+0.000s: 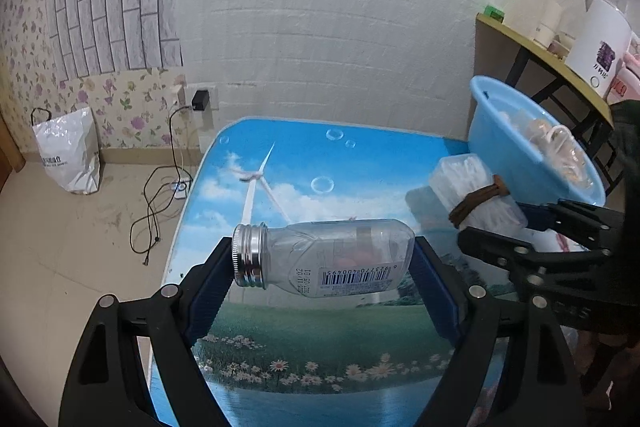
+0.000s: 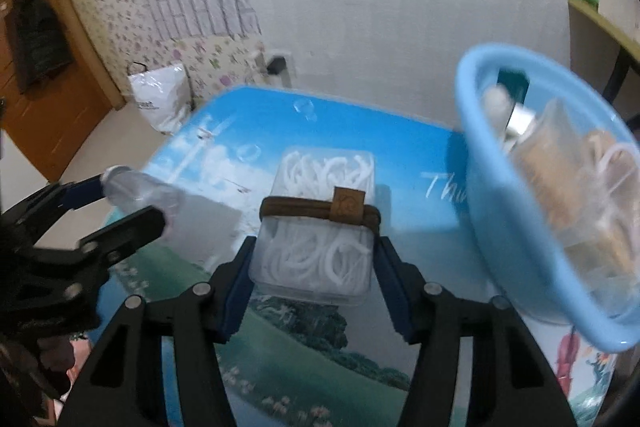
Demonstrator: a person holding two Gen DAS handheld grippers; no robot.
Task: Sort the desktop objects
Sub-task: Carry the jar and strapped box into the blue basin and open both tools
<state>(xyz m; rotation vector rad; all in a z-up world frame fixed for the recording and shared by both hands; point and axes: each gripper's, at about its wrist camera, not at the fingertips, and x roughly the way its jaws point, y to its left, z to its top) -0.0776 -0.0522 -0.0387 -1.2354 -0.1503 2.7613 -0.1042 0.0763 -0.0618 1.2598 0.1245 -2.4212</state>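
with the left tongs clamped end to end on the jar and the right tongs clamped on the box, both above the table, carry each level toward the basin at 2 o'clock, releasing low inside.

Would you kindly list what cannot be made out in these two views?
- Blue basin contents: right wrist view, motion-blurred.
- Bottle label text: left wrist view, too small.
- Whether the floss-pick box rests on the table: right wrist view, underside hidden.
- Kettle: left wrist view, cut by the edge.
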